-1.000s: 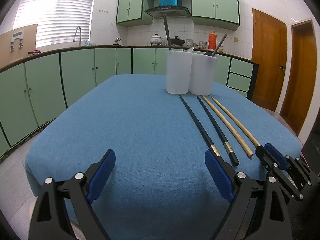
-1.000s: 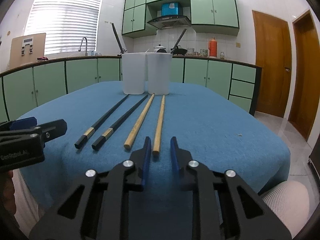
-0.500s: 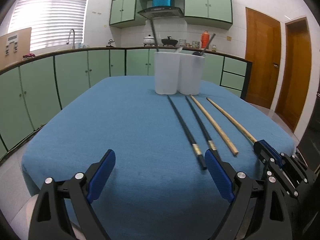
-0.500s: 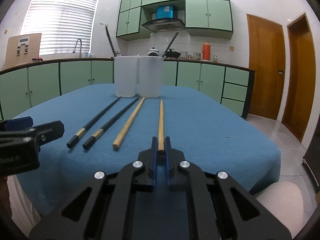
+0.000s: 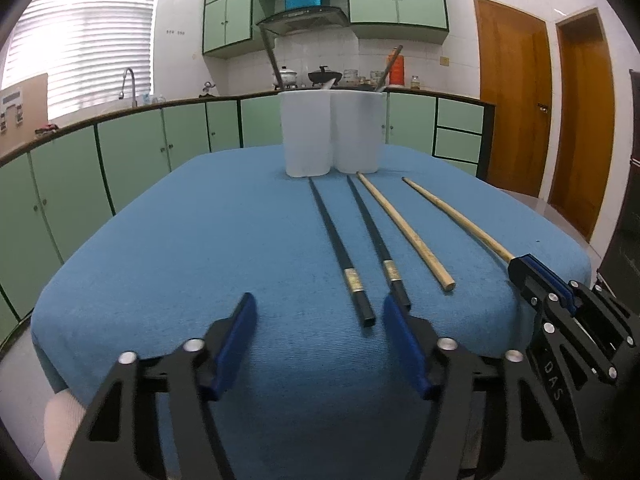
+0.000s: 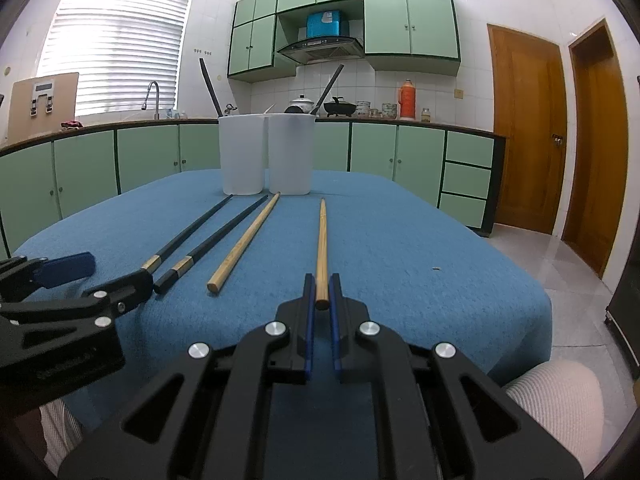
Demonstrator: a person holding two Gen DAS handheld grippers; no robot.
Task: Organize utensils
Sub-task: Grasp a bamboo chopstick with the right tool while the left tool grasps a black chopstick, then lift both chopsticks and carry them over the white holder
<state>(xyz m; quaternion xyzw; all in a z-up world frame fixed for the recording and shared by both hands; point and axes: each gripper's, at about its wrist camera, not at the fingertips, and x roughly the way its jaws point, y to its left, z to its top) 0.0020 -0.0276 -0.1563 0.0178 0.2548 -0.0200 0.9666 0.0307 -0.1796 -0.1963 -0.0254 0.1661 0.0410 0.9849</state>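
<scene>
Left wrist view: sits low behind the left claw [image 5: 318, 334], looking forward and slightly down along the blue cloth-covered surface [image 5: 200, 240] toward the green kitchen cabinets [image 5: 132, 156].
Right wrist view: sits low behind the right claw [image 6: 321, 300], facing the same way, close above the near edge.
Shared: both show the pair of white plastic holders [image 5: 330, 132] at the far end and the four chopsticks [image 5: 404, 230].
Cross-sight: each view catches the other claw at its side.

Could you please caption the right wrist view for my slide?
Right gripper shut on a wooden chopstick lying on the blue tablecloth.
</scene>
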